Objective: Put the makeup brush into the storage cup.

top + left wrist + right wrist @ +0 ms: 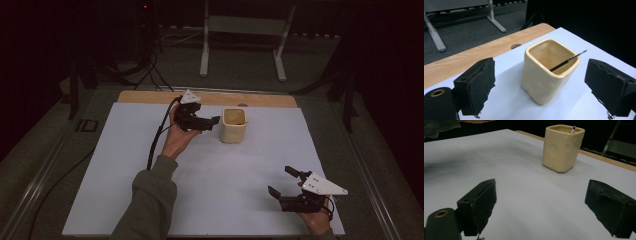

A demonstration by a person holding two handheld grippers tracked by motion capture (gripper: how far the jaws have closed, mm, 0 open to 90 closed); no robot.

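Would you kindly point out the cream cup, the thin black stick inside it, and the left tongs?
cream cup (544, 82), left gripper view, on its front wall.
thin black stick (566, 61), left gripper view, mid-shaft above the rim.
left tongs (209, 123), high view, between the fingertips beside the cup.

White mat (150, 190), wooden table edge (150, 96)

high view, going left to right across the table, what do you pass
cable → left tongs → cream square cup with a thin black stick inside → right tongs, near the front right corner of the white sheet
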